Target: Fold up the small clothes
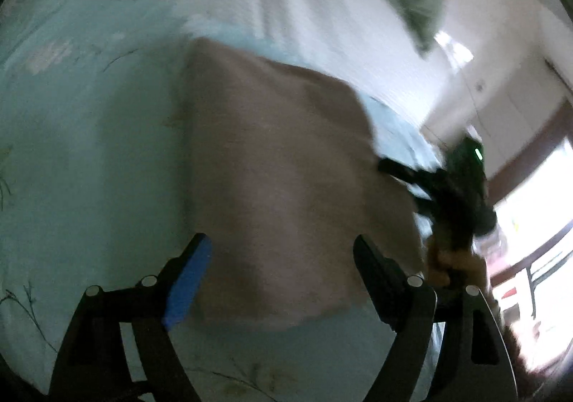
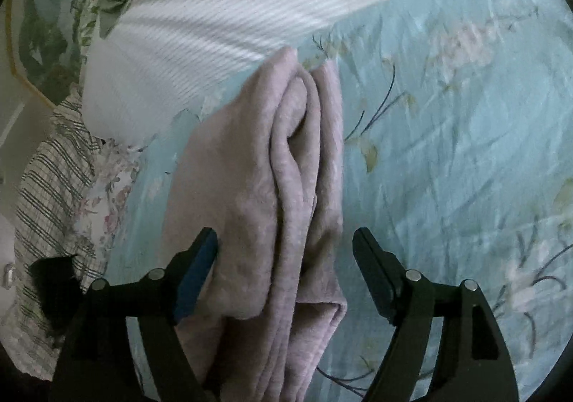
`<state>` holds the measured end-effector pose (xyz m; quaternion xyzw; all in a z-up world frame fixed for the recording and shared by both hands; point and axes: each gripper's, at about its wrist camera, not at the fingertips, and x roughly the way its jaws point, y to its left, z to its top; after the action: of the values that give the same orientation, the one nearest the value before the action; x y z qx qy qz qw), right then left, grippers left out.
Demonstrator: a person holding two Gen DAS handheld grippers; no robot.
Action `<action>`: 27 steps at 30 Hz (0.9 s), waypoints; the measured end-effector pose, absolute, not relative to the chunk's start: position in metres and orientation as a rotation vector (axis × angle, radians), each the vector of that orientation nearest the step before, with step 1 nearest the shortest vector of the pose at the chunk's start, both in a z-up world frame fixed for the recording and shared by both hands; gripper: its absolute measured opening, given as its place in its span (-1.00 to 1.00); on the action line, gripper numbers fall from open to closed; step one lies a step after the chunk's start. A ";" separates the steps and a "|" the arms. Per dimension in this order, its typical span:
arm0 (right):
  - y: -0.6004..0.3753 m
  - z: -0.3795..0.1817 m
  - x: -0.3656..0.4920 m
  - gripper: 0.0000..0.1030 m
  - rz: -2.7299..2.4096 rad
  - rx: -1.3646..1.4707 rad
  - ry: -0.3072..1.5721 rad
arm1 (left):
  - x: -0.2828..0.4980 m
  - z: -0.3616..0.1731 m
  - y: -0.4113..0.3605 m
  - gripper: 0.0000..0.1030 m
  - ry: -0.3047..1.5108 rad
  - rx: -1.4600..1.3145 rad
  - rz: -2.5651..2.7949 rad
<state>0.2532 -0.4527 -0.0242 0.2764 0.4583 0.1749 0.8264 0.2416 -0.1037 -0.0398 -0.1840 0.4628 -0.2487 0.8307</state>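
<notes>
Currently both the left claw (image 1: 281, 276) and right claw (image 2: 284, 273) gape wide, gripping nothing, over the pink garment (image 2: 279, 187) folded on the bed (image 2: 447, 151); soft, limp, light, so pinch corners or edges.

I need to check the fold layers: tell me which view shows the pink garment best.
The right wrist view: the pink garment is sharp there, its stacked folds and edges clear on the blue floral sheet. The left wrist view shows it only as a blurred flat pink patch.
</notes>
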 end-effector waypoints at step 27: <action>-0.345 -0.005 0.245 -0.30 0.639 0.636 0.951 | 0.246 -0.031 -0.041 -0.24 0.928 -0.524 -0.596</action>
<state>0.2452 -0.3447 -0.0052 0.2956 0.4422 0.2969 0.7930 0.2459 -0.0407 -0.0309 -0.2459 0.4359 -0.2797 0.8193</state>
